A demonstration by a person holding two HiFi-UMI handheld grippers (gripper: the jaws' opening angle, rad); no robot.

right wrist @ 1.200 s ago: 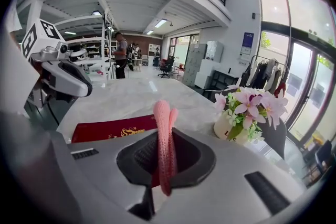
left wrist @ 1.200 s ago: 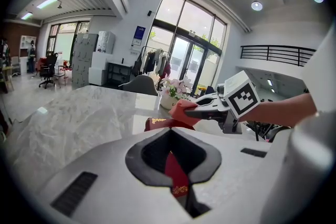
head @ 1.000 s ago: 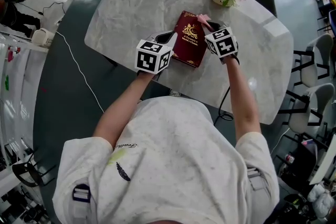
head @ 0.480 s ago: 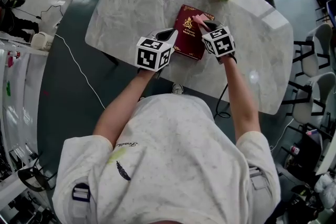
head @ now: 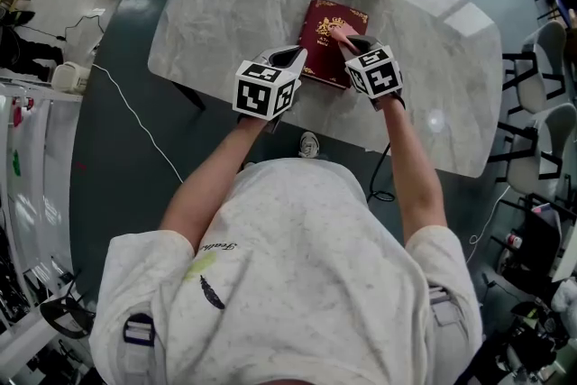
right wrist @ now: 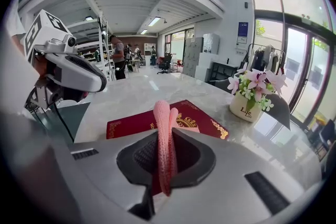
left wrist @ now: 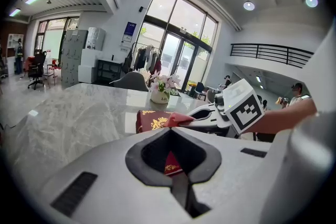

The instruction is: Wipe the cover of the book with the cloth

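The one container here is a small white pot (right wrist: 245,105) with pink flowers, standing on the marble counter (head: 225,4) beyond the far end of the book (head: 326,36) and clear of it. The head view cuts the flowers off at its top edge. The print on the pot is partly hidden by leaves, so I cannot read it.

My right tool (head: 353,42) is clamped on the pink cloth (right wrist: 165,144). The cloth is a folded strip pinched between the jaws, and its free end stands up above them. From above, the cloth lies on the dark red cover near the gold emblem. Whether it presses on the cover or only touches it I cannot tell.

My left tool (head: 296,60) has its jaws together with nothing between them. Its tip sits at the book's near left edge. Only a corner of the cover with gold ornament shows through the hollow behind its jaws.

The book lies flat on the counter. The right gripper view shows its gold border and emblem, though the cloth and tool hide the title. The left gripper view shows the book's spine end with my right tool over it.
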